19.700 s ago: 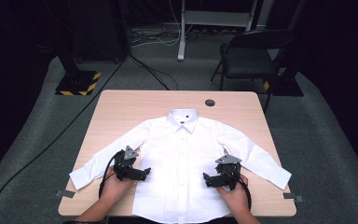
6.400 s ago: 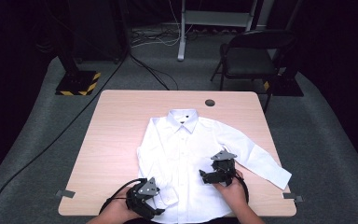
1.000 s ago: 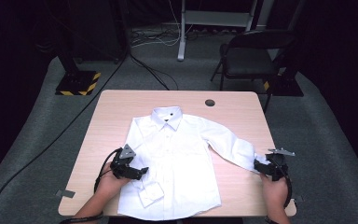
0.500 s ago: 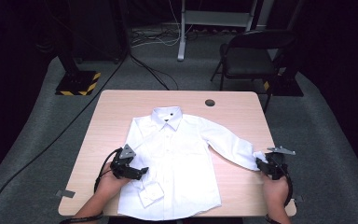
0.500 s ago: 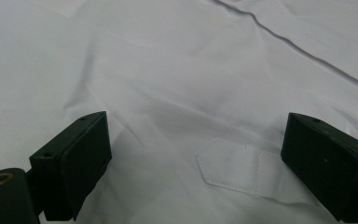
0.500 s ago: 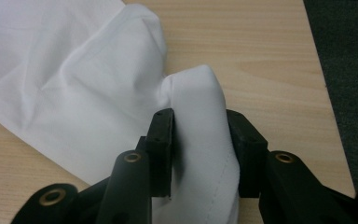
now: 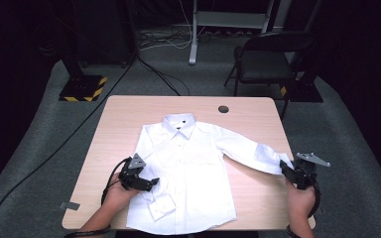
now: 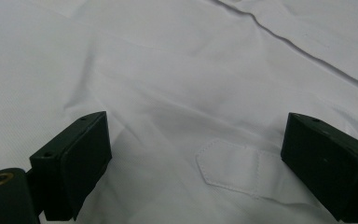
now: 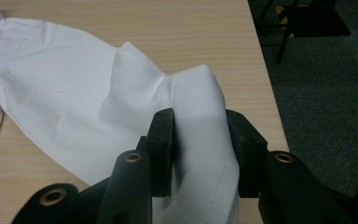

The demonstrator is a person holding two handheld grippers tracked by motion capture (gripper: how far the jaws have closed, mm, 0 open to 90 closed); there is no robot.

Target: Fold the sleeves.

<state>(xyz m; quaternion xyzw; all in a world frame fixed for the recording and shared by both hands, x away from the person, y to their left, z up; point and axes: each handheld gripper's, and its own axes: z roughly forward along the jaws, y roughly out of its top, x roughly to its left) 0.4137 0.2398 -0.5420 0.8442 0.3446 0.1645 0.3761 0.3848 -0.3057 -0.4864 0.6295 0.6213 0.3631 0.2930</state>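
A white shirt (image 7: 188, 168) lies face up on the wooden table (image 7: 129, 114), collar at the far side. Its left sleeve is folded in, with the cuff (image 7: 160, 206) lying on the front near the hem. My left gripper (image 7: 151, 182) rests on the shirt's left side, open, with flat fabric and a sewn tab (image 8: 233, 170) between its jaws (image 8: 196, 163). My right gripper (image 7: 284, 168) is at the table's right edge. Its jaws have just been closing and are now shut on the end of the right sleeve (image 9: 74, 107), which bulges up between the pads (image 9: 198, 121).
A round cable hole (image 7: 223, 108) sits at the table's far right. A black chair (image 7: 268, 59) stands behind the table, and a stand base with yellow stripes (image 7: 82, 88) is at the far left. Cables run over the grey floor. Tape (image 7: 69, 205) marks the near left corner.
The right gripper has closed on the sleeve end and raised it a little off the table. The left gripper and the rest of the shirt have stayed put.
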